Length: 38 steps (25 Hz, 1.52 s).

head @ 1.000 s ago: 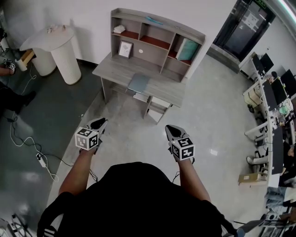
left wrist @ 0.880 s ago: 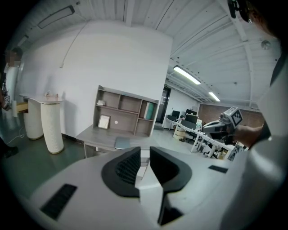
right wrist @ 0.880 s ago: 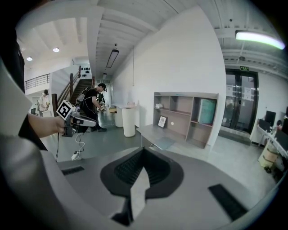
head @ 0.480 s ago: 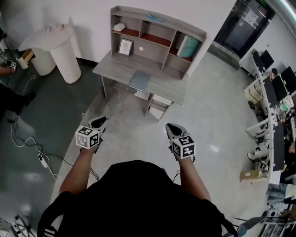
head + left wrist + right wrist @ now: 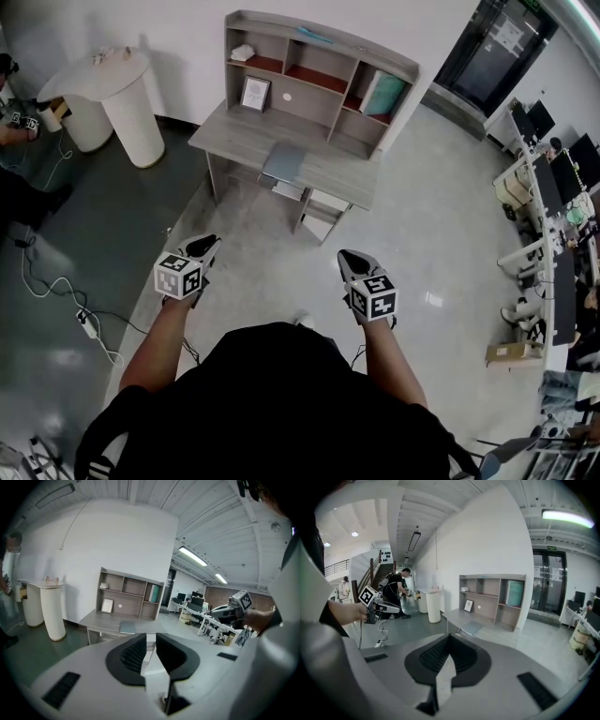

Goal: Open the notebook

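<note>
A closed grey-blue notebook (image 5: 281,165) lies flat on the grey desk (image 5: 333,183), far ahead of both grippers. It also shows small in the left gripper view as the notebook (image 5: 127,627) and in the right gripper view as the notebook (image 5: 474,628). My left gripper (image 5: 202,246) hangs over the floor at the lower left, jaws a narrow slit apart and empty (image 5: 151,644). The right gripper (image 5: 350,262) is level with it on the right, its pads meeting at the tips, holding nothing (image 5: 450,641).
A hutch with shelves (image 5: 319,66) stands on the desk, holding a picture frame (image 5: 254,97) and a teal folder (image 5: 380,96). A white round pedestal (image 5: 122,94) stands to the left. Cables and a power strip (image 5: 84,323) lie on the dark floor; office desks (image 5: 553,206) at right.
The view has crept slightly towards the desk. Both grippers hold about the same pose, the left a touch higher in the picture. A shoe tip now shows below between them.
</note>
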Motion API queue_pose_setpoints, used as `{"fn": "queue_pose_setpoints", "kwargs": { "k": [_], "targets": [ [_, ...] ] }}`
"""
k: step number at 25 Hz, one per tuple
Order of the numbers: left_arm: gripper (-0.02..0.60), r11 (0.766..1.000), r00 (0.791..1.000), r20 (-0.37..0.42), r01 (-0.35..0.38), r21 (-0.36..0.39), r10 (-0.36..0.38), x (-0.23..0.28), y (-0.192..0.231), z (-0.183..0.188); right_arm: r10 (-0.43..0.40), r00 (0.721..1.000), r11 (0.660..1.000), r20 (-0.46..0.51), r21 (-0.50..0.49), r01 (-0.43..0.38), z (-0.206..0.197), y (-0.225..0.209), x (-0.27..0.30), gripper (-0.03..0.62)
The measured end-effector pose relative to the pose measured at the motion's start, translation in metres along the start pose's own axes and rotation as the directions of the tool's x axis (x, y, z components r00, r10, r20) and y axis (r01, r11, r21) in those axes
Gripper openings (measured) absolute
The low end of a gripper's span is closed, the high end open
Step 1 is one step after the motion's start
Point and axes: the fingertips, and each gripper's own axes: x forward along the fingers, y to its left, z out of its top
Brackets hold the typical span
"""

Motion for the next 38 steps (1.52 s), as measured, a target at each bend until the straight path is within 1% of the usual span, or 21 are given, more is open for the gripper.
{"fn": "queue_pose_setpoints", "kwargs": {
  "k": [10,16,21,31,38],
  "targets": [
    [0.069,1.000,1.000,-0.026,0.010,-0.008,-0.010,0.011,0.000,-0.007,-0.007,1.000,1.000,-0.011,0.013,0.007,-0.007,-0.009,0.002,0.002],
    [0.069,1.000,1.000,-0.024,0.009,-0.001,-0.009,0.020,-0.002,-0.001,-0.002,1.000,1.000,-0.001,0.011,0.002,-0.004,-0.019,0.008,0.002],
    [0.069,1.000,0.999,-0.032,-0.001,0.002,0.001,0.028,0.000,0.003,0.003,1.000,1.000,-0.010,0.016,-0.003,-0.005,-0.030,0.015,0.002],
    [0.069,1.000,0.998,-0.053,-0.015,-0.004,0.015,0.061,-0.003,0.007,0.027,0.999,0.999,-0.031,0.018,-0.027,-0.010,-0.063,0.033,0.002],
    [0.069,0.999,0.997,-0.069,-0.029,-0.024,0.027,0.091,-0.003,0.009,0.052,0.997,0.998,-0.050,0.022,-0.051,-0.009,-0.092,0.055,0.002]
  ]
}}
